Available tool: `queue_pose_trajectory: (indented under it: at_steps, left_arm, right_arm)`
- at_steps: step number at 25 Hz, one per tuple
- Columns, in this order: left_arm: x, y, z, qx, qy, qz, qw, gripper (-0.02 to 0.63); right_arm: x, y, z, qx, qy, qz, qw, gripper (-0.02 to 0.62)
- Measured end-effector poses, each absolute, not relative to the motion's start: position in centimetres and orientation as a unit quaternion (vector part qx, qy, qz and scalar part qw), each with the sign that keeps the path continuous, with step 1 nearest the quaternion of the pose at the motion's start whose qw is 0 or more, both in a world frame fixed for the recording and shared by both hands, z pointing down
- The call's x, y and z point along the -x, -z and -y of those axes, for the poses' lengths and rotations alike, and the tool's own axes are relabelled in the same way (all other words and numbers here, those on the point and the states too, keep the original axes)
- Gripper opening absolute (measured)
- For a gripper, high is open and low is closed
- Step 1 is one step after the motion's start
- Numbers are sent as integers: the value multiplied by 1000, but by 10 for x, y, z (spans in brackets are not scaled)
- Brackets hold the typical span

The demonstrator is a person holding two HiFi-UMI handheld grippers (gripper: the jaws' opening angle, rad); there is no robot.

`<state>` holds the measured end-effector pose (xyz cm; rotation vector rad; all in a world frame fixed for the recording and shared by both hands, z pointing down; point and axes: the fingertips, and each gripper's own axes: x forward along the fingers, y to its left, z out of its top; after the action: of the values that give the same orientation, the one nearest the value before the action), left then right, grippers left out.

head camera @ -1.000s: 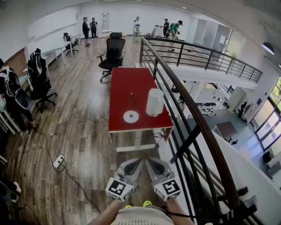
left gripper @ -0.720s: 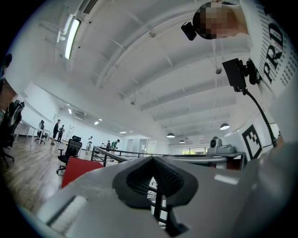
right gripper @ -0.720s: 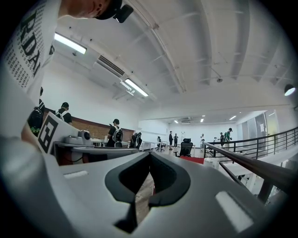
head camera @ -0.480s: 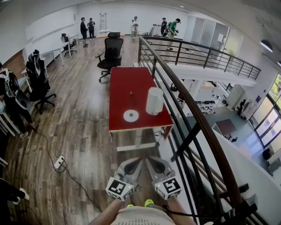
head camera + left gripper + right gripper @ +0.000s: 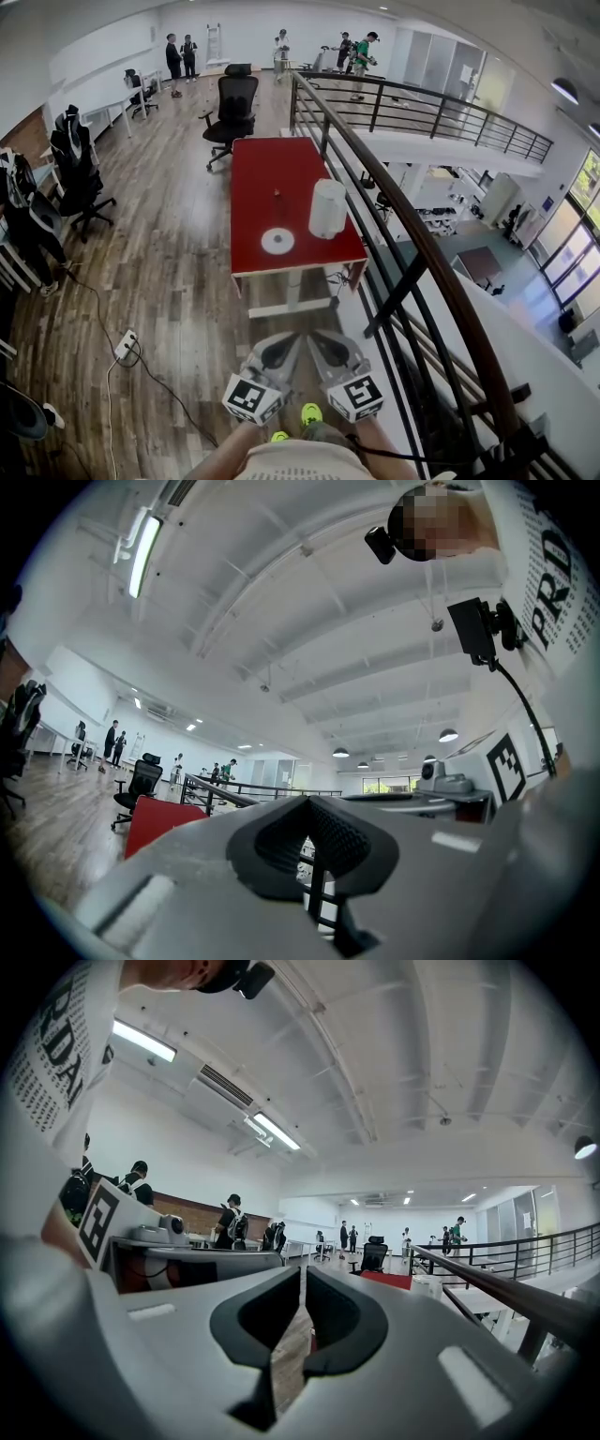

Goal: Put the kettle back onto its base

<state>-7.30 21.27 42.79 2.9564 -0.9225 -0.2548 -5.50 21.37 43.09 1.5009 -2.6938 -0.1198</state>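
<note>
A white kettle [image 5: 328,208] stands upright at the right side of a red table [image 5: 258,178], well ahead of me. Its round white base [image 5: 277,241] lies to the kettle's left, near the table's front edge, apart from it. Both grippers are held close to my body, side by side, far short of the table. The left gripper [image 5: 284,342] is shut and empty, its tips meeting [image 5: 307,803]. The right gripper [image 5: 324,339] is nearly shut, its jaws just starting to open with a thin slit [image 5: 302,1274] and nothing between them. The kettle [image 5: 427,1285] shows small in the right gripper view.
A dark metal railing [image 5: 403,234] runs along the table's right side above a drop to a lower floor. A black office chair [image 5: 234,108] stands behind the table. A power strip [image 5: 125,345] and cable lie on the wooden floor at left. People stand far back.
The two grippers stay together in front of me. The head view has shifted slightly, and the people at the far end have moved a little.
</note>
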Motion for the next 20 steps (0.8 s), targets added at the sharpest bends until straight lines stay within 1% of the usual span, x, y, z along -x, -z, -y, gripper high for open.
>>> queue_pose_trajectory:
  at_steps: [3, 20]
  left_arm:
    - [67, -428, -210, -950, 81, 300, 22, -2]
    - [33, -423, -151, -942, 84, 325, 20, -2]
  right_arm:
    - [49, -431, -208, -484, 36, 874, 29, 31]
    - [7, -430, -147, -474, 27, 880, 25, 31]
